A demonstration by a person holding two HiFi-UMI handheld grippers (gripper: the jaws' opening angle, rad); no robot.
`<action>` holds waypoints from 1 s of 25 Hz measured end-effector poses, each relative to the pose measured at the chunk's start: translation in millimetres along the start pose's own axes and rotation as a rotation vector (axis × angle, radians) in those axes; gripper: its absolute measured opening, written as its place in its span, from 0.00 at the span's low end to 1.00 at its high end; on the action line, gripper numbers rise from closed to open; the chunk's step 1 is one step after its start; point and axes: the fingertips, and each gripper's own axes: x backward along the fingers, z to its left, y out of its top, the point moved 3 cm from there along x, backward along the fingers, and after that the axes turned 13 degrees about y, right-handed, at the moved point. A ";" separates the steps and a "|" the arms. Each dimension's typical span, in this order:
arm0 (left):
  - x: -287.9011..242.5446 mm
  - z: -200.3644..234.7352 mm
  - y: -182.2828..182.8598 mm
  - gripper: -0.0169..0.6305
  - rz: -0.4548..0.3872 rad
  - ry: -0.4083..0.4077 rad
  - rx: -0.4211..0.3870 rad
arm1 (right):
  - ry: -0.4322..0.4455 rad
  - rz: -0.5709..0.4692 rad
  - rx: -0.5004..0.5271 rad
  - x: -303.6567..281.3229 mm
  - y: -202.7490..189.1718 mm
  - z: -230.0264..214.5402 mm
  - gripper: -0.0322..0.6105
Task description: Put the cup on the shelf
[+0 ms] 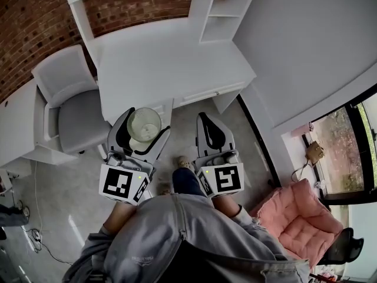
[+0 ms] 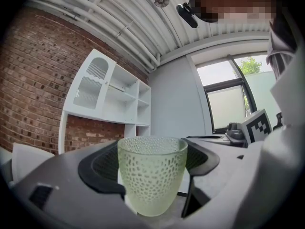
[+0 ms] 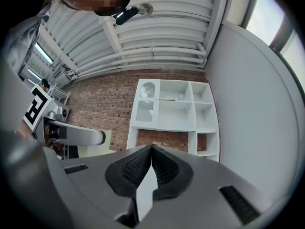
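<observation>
A pale green dimpled glass cup [image 2: 151,178] stands upright between the black pads of my left gripper [image 2: 148,168], which is shut on it. In the head view the cup [image 1: 144,124] is seen from above, held in front of the white desk by the left gripper [image 1: 143,130]. My right gripper [image 1: 210,135] hangs beside it, shut with nothing in it; in the right gripper view its pads [image 3: 151,168] meet at the tip. The white shelf unit [image 3: 174,112] with open compartments rises over the desk against the brick wall, also seen as the shelf unit [image 2: 112,97] in the left gripper view.
A white desk [image 1: 171,63] lies ahead under the shelf unit [image 1: 227,7]. A grey chair [image 1: 73,108] stands at its left. A pink armchair [image 1: 300,223] sits at the right near a window [image 1: 347,140]. A grey wall [image 1: 306,46] runs along the right.
</observation>
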 end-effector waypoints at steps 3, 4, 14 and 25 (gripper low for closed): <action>-17.7 5.2 -1.5 0.63 -0.002 0.018 0.001 | 0.021 -0.003 0.001 -15.3 -2.6 -13.5 0.09; -24.4 6.1 -2.0 0.63 -0.002 0.023 0.000 | 0.026 -0.001 0.000 -20.2 -3.7 -19.0 0.09; -103.4 16.9 -1.9 0.63 -0.002 0.086 0.001 | 0.099 -0.014 -0.015 -81.1 -15.8 -86.6 0.09; -178.6 13.3 -0.3 0.63 -0.011 0.183 -0.013 | 0.203 -0.031 -0.025 -126.8 -25.4 -155.8 0.09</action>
